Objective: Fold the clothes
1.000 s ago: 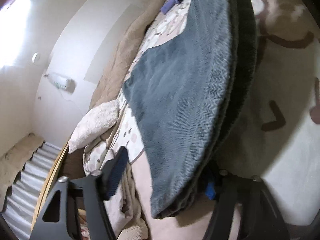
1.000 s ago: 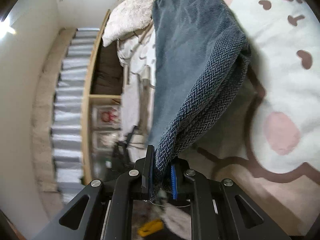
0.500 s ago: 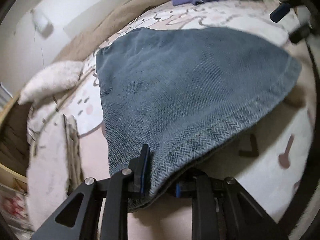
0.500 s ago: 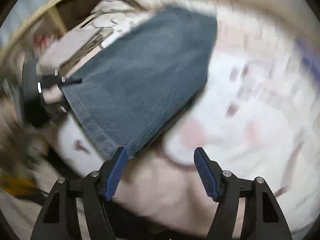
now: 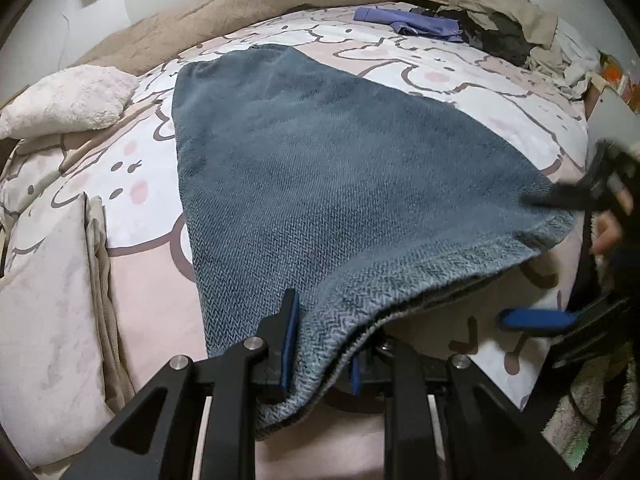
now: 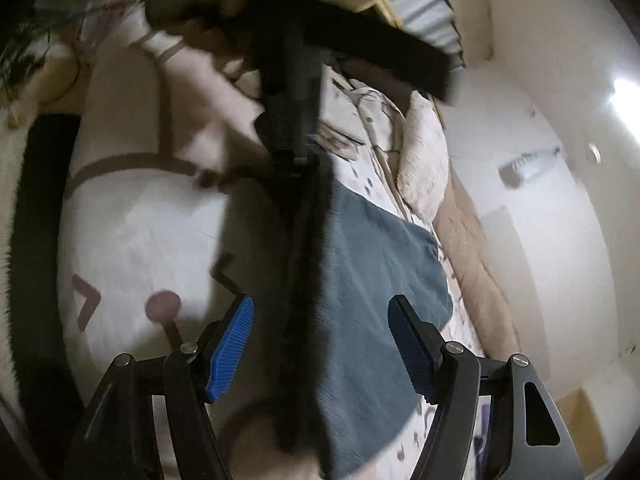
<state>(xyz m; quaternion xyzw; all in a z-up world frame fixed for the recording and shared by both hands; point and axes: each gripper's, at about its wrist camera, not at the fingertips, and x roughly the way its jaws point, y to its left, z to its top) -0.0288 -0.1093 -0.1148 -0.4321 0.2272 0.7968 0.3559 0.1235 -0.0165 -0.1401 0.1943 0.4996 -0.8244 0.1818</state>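
Observation:
A blue-grey knitted garment (image 5: 320,184) lies spread on the bed, folded over, its near hem lifted. My left gripper (image 5: 320,344) is shut on the near corner of that hem. My right gripper (image 6: 320,344) is open with blue pads; the garment's edge (image 6: 372,280) runs between its fingers, seen edge-on and dark. In the left wrist view the right gripper (image 5: 560,256) shows at the right, astride the garment's other corner, one blue pad (image 5: 532,318) below the hem.
The bed sheet (image 5: 460,80) is white and pink with a cartoon print. A fluffy white pillow (image 5: 68,100) lies far left, a beige duvet (image 5: 240,4) along the wall. A purple garment (image 5: 408,20) and a clothes pile (image 5: 508,28) lie far right.
Both grippers swung the garment down flat onto the bed. The right gripper let go of its corner and opened; the left closed on the hem and still holds it.

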